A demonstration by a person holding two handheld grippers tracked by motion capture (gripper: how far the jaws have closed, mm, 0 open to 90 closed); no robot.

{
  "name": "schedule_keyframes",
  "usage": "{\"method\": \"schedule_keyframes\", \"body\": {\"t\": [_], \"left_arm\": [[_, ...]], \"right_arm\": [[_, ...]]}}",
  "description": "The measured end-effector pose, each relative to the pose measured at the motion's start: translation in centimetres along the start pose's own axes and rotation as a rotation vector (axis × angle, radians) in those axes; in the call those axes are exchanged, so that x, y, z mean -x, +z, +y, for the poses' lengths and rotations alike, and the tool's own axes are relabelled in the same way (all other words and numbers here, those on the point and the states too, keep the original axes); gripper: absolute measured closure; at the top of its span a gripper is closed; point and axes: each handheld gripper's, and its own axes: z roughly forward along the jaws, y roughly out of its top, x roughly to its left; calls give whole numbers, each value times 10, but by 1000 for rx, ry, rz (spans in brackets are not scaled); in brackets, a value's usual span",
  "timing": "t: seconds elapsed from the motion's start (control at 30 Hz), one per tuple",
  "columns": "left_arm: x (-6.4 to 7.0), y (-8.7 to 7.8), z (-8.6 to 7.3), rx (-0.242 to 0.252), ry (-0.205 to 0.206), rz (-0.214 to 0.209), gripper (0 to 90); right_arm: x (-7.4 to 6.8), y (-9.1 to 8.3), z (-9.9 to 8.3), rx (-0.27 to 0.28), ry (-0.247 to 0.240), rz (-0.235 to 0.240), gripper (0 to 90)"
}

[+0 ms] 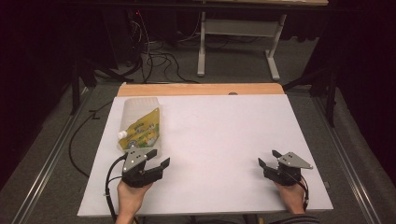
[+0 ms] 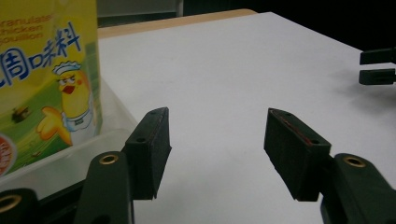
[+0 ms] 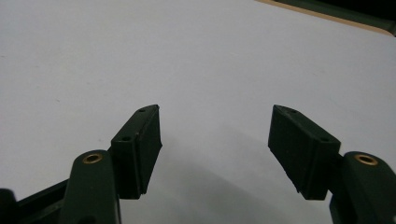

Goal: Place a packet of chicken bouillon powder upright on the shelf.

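A yellow-green spouted pouch (image 1: 140,127) with a cartoon chick lies flat at the left of the white table top (image 1: 210,140), its white cap toward the left. My left gripper (image 1: 158,157) rests just below the pouch, open, nothing between its jaws. In the left gripper view the pouch (image 2: 42,79) rises close on the left, beside the left jaw, and the gripper (image 2: 215,135) is open over bare table. My right gripper (image 1: 267,157) sits open near the front right of the table. In the right gripper view it (image 3: 215,135) holds nothing.
The wooden table edge (image 1: 201,88) runs along the far side. Beyond it stand a grey desk frame (image 1: 238,42) and loose cables (image 1: 159,56) on the floor. The other gripper's jaws (image 2: 378,65) show at the far right in the left gripper view.
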Motion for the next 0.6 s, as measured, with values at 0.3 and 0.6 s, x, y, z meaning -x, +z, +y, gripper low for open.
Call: {"method": "schedule_keyframes", "body": {"t": [0.3, 0.6], "left_arm": [[9, 15, 3, -9, 14, -23, 399], [16, 28, 5, -18, 12, -51, 388]], "right_arm": [[0, 0, 0, 3, -4, 2, 350], [1, 0, 0, -2, -3, 1, 350]]}}
